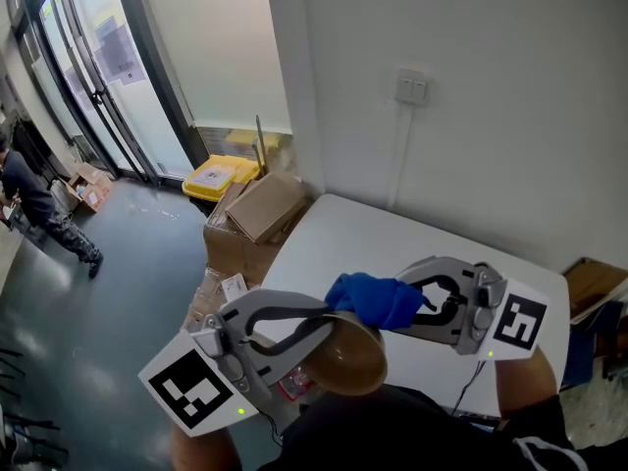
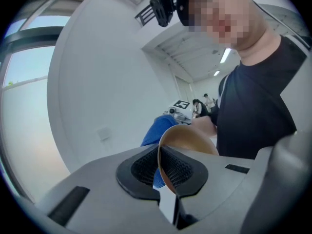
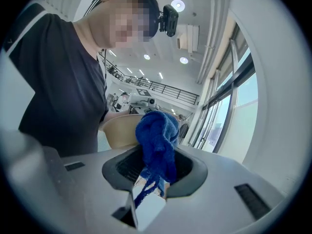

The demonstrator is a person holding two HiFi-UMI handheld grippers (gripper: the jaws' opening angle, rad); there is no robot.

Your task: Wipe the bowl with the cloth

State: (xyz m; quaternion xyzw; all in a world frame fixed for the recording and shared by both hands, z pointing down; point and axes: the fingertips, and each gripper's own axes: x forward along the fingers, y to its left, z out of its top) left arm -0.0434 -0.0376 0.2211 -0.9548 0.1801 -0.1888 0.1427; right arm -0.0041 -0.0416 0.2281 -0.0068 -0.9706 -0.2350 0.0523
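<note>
From above, the left tongs [image 1: 326, 324] hold a brown bowl [image 1: 350, 361] in the air over the near edge of the white table [image 1: 353, 235], and the right tongs [image 1: 420, 298] bring a blue cloth [image 1: 377, 300] against its upper rim. Only this view takes in the cardboard boxes [image 1: 263, 207] and the yellow crate [image 1: 218, 177] on the floor past the table's far left corner.

The left gripper view adds the grip itself: the pads are closed on the bowl's thin rim. The right gripper view shows those tongs clamped on the bunched cloth, loose threads hanging below, with the bowl's pale inside turned towards it. Whether the cloth reaches inside the bowl I cannot tell.
</note>
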